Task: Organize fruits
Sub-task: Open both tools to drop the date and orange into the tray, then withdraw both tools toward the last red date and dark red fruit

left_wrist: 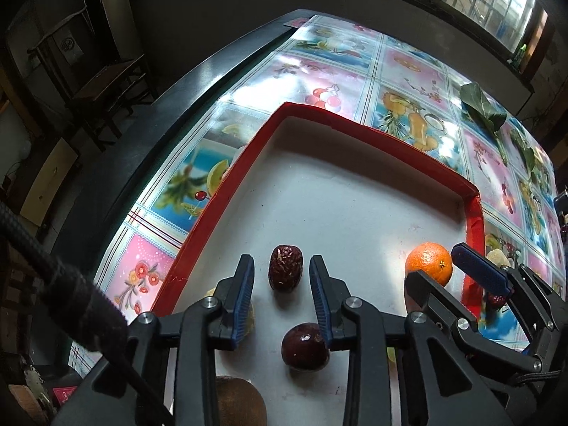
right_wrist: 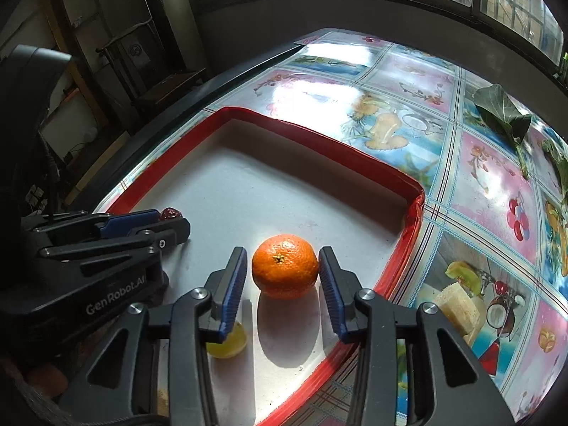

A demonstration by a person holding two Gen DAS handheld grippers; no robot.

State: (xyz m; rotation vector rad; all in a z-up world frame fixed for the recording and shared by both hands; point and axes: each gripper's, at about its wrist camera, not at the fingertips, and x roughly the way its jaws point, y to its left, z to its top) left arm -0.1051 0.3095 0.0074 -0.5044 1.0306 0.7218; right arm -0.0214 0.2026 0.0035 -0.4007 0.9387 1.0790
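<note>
A red-rimmed tray (left_wrist: pixel 227 191) with a white floor lies on the table; it also shows in the right wrist view (right_wrist: pixel 319 145). My left gripper (left_wrist: pixel 282 277) is open, its fingers on either side of a wrinkled red date (left_wrist: pixel 285 268) lying on the tray floor. A second dark date (left_wrist: pixel 305 346) lies nearer, by the right finger. My right gripper (right_wrist: pixel 283 268) is open around an orange (right_wrist: pixel 285 266), which rests on the tray; the orange also shows in the left wrist view (left_wrist: pixel 429 263). A kiwi (left_wrist: pixel 238 403) sits at the bottom edge.
A yellow fruit (right_wrist: pixel 227 344) lies under my right gripper's left finger. A pale fruit piece (right_wrist: pixel 458 309) lies on the fruit-print tablecloth (right_wrist: pixel 497 177) right of the tray. Green leaves (right_wrist: pixel 504 113) lie at the far right. The table edge (left_wrist: pixel 198 81) and a chair (left_wrist: pixel 103 81) are at left.
</note>
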